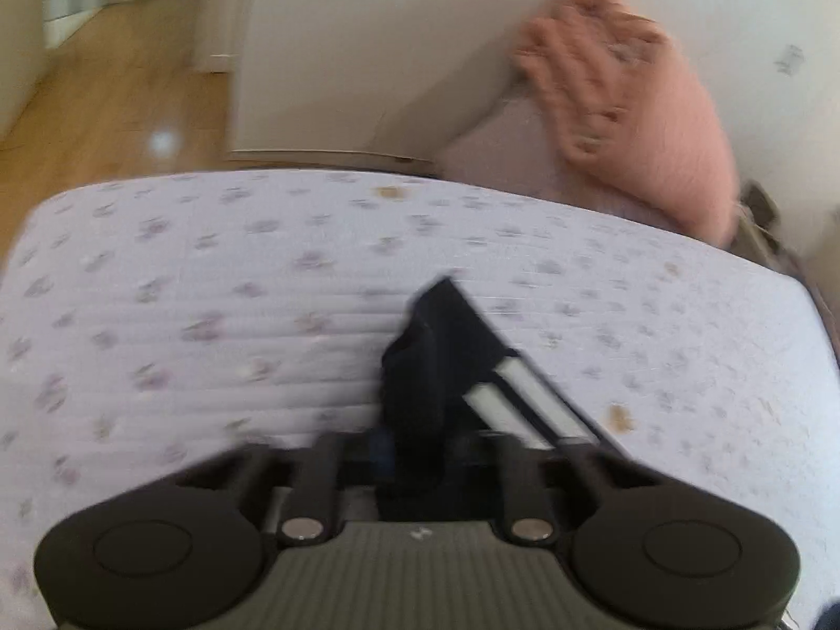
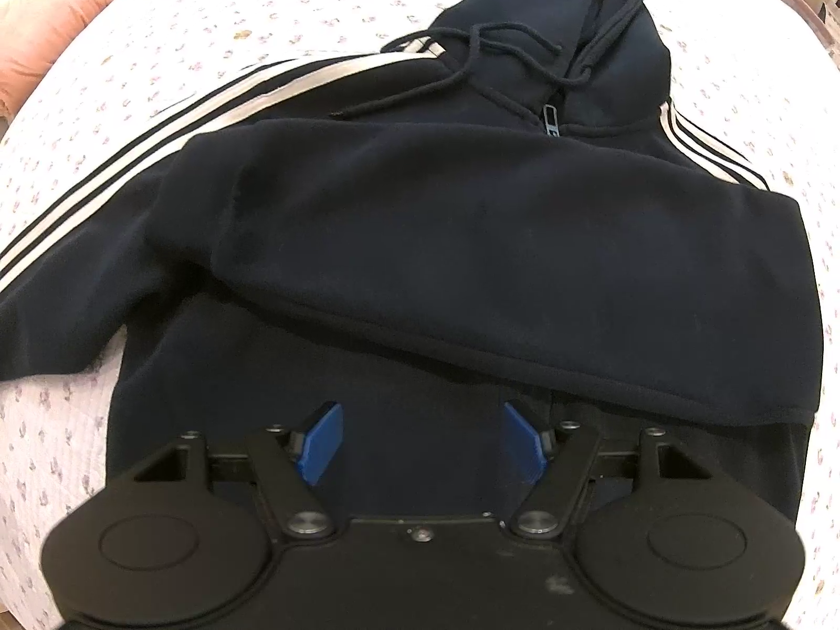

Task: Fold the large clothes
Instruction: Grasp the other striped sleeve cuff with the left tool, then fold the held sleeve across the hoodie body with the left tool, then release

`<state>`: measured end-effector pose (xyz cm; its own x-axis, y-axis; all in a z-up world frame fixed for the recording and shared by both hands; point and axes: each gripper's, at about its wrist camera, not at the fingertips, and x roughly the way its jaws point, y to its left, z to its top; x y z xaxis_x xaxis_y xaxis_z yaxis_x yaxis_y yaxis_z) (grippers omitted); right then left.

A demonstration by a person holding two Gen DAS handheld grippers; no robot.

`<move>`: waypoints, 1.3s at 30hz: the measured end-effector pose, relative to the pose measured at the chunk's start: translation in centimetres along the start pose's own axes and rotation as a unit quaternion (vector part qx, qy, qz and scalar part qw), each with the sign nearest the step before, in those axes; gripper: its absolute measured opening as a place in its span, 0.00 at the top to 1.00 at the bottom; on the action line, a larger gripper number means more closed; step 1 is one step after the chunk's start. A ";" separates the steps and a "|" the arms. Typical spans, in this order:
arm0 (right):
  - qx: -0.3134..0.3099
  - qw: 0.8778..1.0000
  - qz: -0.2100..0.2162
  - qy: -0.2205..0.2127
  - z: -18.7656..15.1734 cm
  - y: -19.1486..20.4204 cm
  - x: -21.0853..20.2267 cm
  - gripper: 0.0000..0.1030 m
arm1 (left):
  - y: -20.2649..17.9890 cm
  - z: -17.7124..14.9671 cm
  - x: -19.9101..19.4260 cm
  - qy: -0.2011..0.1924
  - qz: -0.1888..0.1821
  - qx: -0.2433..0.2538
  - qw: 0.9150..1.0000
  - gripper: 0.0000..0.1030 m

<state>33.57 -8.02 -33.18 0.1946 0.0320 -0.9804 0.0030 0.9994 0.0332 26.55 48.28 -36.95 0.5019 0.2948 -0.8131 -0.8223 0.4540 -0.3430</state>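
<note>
A dark navy hoodie lies spread on the bed, which wears a pale quilted cover dotted with small flowers. One sleeve has been laid across the chest of the hoodie, so its cuff end reaches toward the far side of the body; the other sleeve, with its white stripes, runs out from the hoodie's shoulder toward the edge of the bed. The hood sits at the top of the hoodie, its drawstring looped loosely just below, beside the zipper pull.

The right gripper hangs above the hoodie's lower body with its blue pads spread wide apart — nothing between them.

The left gripper is clamped on a fold of the hoodie's dark, white-striped fabric, which stands up from between its fingers above the bed cover. This view is blurred, so finer detail is lost.

Beyond the bed, against the pale wall, leans a pink pillow — and to the side of it a strip of wooden floor shows.
</note>
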 end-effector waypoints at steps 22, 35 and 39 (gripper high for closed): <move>0.039 0.995 0.043 -0.077 -3.6 -9.8 -5.8 0.22 | -28.4 -16.7 -18.2 0.010 -0.387 0.304 0.871 0.88; 0.157 0.983 0.030 -0.086 -4.9 -21.4 -7.2 0.22 | -37.7 -40.7 -14.0 0.222 -0.402 0.447 0.768 0.54; 0.161 0.982 0.053 -0.081 -3.9 -22.5 -5.0 0.21 | -33.6 -40.0 -12.3 0.230 -0.347 0.435 0.798 0.53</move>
<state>28.74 -30.68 -29.81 0.3646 0.1077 -0.9249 0.2799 0.9347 0.2192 37.30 -4.19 -34.21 0.4393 -0.5316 -0.7242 0.2087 0.8445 -0.4932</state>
